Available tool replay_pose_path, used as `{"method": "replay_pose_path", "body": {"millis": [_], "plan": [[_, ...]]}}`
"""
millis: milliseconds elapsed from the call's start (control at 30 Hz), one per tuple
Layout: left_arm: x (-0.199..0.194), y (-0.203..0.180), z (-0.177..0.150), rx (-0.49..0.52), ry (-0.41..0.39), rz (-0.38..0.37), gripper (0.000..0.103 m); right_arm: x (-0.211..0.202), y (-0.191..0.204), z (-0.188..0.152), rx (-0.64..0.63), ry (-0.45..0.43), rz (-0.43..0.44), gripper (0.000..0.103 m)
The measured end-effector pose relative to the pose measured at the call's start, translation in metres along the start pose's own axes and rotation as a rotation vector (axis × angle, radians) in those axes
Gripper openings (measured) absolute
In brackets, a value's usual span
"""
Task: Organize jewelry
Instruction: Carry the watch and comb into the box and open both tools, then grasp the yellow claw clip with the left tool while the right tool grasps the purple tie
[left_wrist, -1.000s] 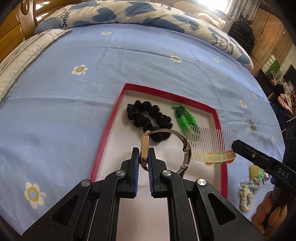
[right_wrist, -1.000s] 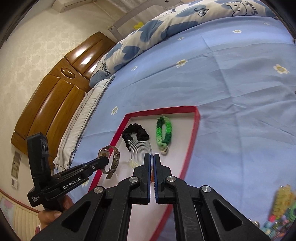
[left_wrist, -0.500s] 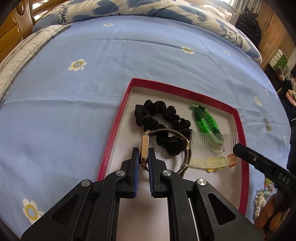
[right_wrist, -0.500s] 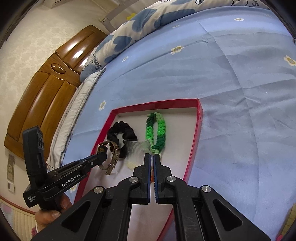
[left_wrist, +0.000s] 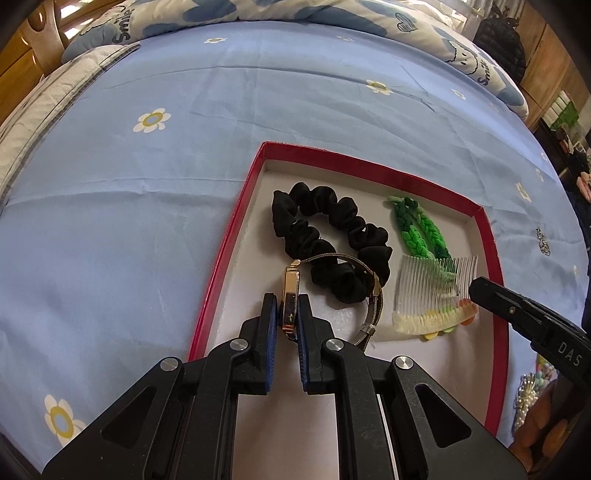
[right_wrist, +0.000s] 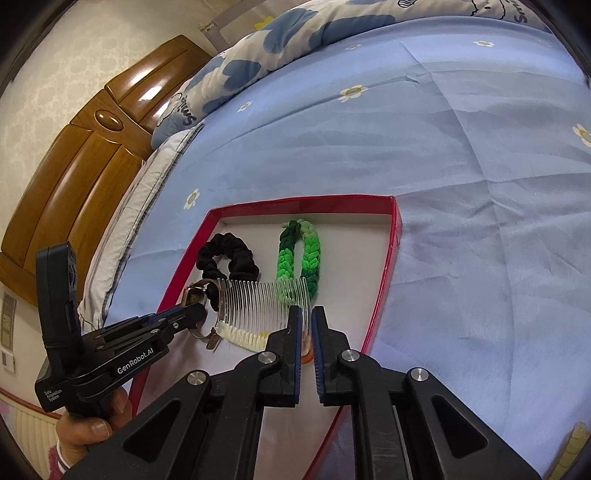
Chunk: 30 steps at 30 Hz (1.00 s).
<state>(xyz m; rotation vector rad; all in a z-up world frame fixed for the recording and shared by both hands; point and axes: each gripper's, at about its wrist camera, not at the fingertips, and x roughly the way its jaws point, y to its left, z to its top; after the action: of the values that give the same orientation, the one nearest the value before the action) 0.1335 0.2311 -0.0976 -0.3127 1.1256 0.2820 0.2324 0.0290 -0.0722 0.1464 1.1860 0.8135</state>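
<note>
1 bed w/ blue sheet, 1 red tray on it; in the tray lie 1 black scrunchie and 1 green braid. 2 grippers over the tray: left gripper clamps 1 watch by its case, jaws narrow and just starting to part. Right gripper has 1 comb by its end, jaws opening, comb between them, teeth over the braid.

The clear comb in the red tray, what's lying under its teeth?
Through the comb's clear teeth shows the lower end of the green braided band on the tray floor. Whether teeth touch it, I cannot tell. The right gripper hides the comb's orange-trimmed end.
</note>
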Motion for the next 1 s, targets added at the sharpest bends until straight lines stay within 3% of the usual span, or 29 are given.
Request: {"method": "replay_pose_path", "body": {"millis": [133,267,400,667,1000], "plan": [[-0.003,0.002,0.0,-0.013,-0.006,0.014,0.024,-0.001,0.0,0.0,0.003,-0.006,-0.002,0.019],[-0.008,0.003,0.0,-0.017,-0.012,0.015,0.026,-0.005,0.001,0.001,0.003,-0.016,-0.002,0.022],[-0.021,0.003,-0.001,-0.027,-0.035,0.011,0.038,-0.013,0.002,0.0,0.006,-0.027,0.005,0.033],[-0.054,-0.007,-0.019,-0.046,-0.07,-0.032,0.043,-0.052,0.004,-0.01,-0.014,-0.073,0.011,0.045],[-0.085,-0.038,-0.041,-0.015,-0.093,-0.097,0.045,-0.104,-0.01,-0.037,0.003,-0.124,-0.012,0.046]]}}
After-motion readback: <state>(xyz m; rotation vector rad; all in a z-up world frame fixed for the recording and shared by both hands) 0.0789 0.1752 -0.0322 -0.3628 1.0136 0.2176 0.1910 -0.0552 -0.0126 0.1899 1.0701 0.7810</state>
